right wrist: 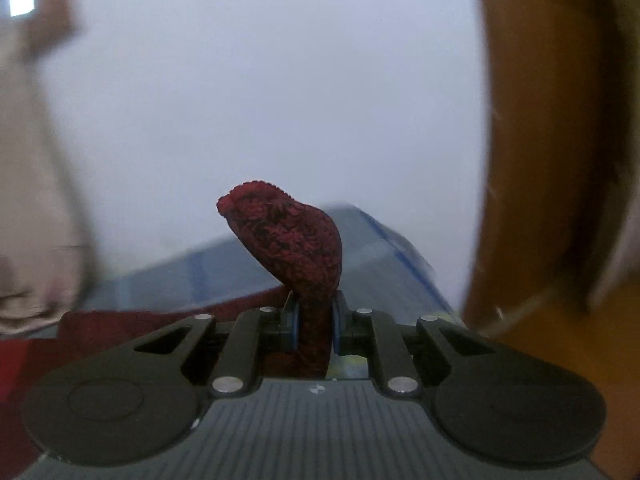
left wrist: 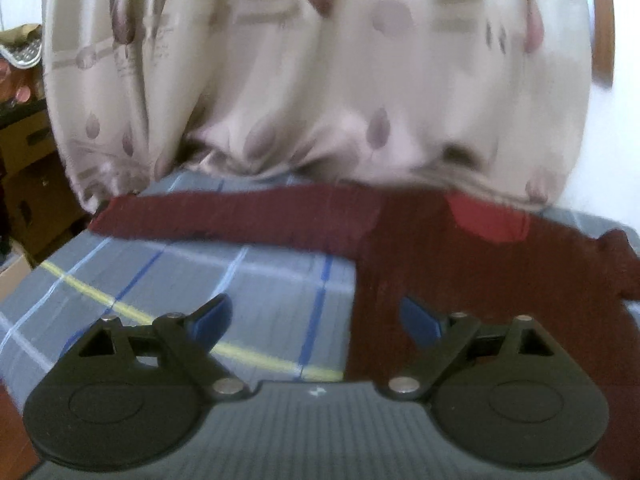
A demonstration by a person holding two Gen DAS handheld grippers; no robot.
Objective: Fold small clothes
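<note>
Item: dark red knit garment (left wrist: 460, 264), laid flat on a grey plaid cloth (left wrist: 224, 280) with blue, white and yellow lines; one sleeve (left wrist: 240, 220) is stretched toward 9 o'clock in the left wrist view, and a lighter red patch (left wrist: 490, 220) is seen at the neck, near 1 o'clock. Left gripper (left wrist: 316, 316): jaws spread wide, nothing held between the blue pads (left wrist: 212, 316), poised over the garment's edge. Right gripper (right wrist: 314, 320): jaws pressed together on a fold of the red knit, which is bunched and raised toward 12 o'clock above the fingertips (the rest is blurred). A pale patterned curtain (left wrist: 320, 80) is hung behind, at 12 o'clock. Brown wood (right wrist: 560, 160) is noted at 3 o'clock in the right wrist view.
</note>
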